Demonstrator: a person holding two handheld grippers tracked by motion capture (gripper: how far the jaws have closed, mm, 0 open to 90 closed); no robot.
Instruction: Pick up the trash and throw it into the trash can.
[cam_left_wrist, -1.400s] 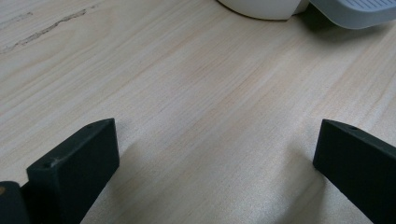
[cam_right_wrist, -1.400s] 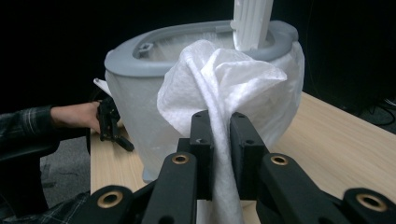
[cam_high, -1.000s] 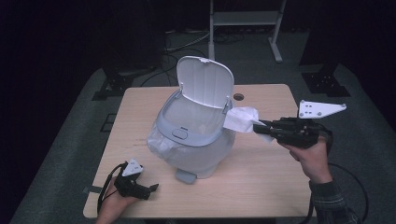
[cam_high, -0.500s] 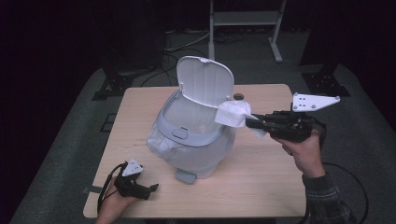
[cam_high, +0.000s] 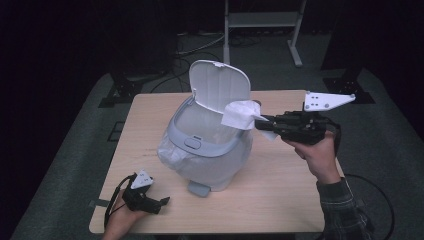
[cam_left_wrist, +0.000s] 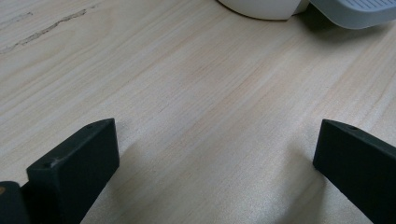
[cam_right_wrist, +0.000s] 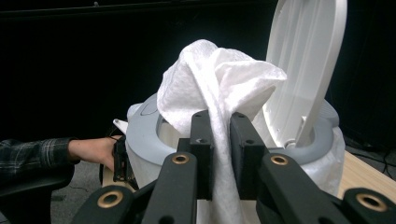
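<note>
A white and grey pedal bin (cam_high: 200, 147) lined with a clear bag stands mid-table, its lid (cam_high: 220, 90) raised. My right gripper (cam_high: 260, 120) is shut on a crumpled white paper towel (cam_high: 241, 114), held over the bin's right rim. In the right gripper view the paper towel (cam_right_wrist: 219, 79) hangs pinched between the jaws of the right gripper (cam_right_wrist: 221, 154), with the bin (cam_right_wrist: 149, 135) and its lid (cam_right_wrist: 306, 60) just beyond. My left gripper (cam_high: 162, 202) rests on the table at front left, open. In the left gripper view its fingers (cam_left_wrist: 74, 168) stand wide apart over bare wood.
The bin's grey foot pedal (cam_high: 198, 189) sticks out toward the front of the wooden table (cam_high: 280, 200). The same pedal (cam_left_wrist: 359, 11) lies just ahead of the left gripper. A metal stand (cam_high: 260, 20) and dark equipment sit on the floor beyond.
My right gripper has carried the paper towel leftward, from beside the bin to over its right rim. The left gripper has stayed put.
</note>
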